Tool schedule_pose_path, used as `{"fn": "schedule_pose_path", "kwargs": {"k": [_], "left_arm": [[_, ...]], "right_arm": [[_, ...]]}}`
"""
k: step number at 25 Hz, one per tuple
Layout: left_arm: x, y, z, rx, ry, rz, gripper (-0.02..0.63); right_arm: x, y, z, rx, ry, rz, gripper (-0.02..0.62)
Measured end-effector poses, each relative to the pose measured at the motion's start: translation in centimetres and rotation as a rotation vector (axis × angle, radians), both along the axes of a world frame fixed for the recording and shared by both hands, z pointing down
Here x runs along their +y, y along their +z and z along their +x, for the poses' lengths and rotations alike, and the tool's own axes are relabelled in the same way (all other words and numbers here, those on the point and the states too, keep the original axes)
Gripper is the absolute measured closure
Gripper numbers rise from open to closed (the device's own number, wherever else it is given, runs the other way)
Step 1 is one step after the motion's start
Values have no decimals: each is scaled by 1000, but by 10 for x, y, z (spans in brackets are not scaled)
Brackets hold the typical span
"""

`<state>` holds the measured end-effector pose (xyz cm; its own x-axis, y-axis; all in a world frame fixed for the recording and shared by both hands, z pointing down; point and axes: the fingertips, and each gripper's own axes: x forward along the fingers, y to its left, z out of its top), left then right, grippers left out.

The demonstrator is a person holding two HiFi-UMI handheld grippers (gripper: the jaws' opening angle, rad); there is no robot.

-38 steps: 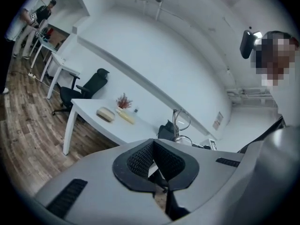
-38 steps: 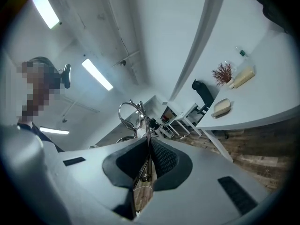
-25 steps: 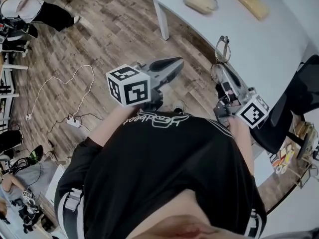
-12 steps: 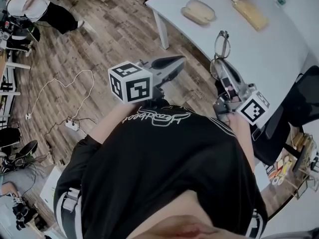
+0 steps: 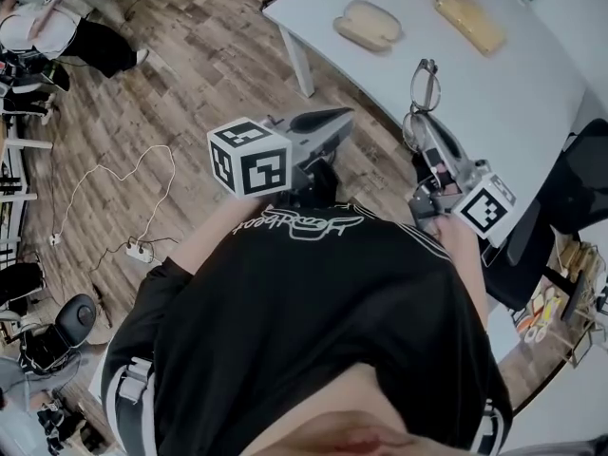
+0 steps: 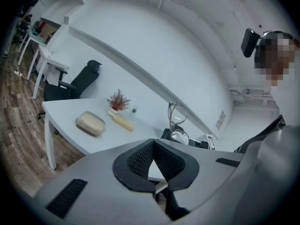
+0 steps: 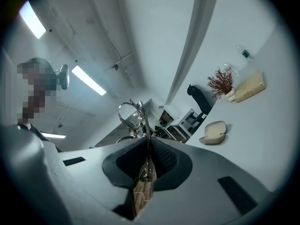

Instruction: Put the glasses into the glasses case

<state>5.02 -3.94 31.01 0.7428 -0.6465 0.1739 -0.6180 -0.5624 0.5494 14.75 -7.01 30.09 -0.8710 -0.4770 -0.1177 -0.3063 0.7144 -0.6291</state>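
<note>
Right gripper [image 7: 147, 162] holds the glasses [image 7: 132, 116] above the bench edge; left gripper [image 6: 155, 171] carries nothing.

The right jaws are clamped on the folded temples of the glasses. The two round lenses stand beyond the jaw tips, one above the other in the head view. Past them spreads the white bench [image 5: 518, 98]. The beige glasses case [image 5: 367, 25] lies on it, lid ajar, well ahead of these jaws and off to their left. The left jaws are pressed together, with only a sliver of bench showing through the notch between their pads; the case sits ahead and to their left. A pale yellow block [image 5: 471, 13] and a dried sprig [image 6: 118, 99] stand further out on the bench, beyond the case.
</note>
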Motion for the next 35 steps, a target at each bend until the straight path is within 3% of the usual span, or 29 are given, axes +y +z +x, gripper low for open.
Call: {"fn": "schedule_pose_path", "kwargs": {"k": [10, 23, 35], "left_arm": [[-86, 23, -16, 6, 53, -69, 600], [-198, 25, -39, -17, 149, -104, 600], [-260, 42, -51, 6, 213, -145, 600]], "right_arm": [[-79, 27, -14, 29, 54, -81, 568], [-181, 23, -44, 9, 138, -91, 568], [-239, 37, -58, 58, 207, -116, 568]]}}
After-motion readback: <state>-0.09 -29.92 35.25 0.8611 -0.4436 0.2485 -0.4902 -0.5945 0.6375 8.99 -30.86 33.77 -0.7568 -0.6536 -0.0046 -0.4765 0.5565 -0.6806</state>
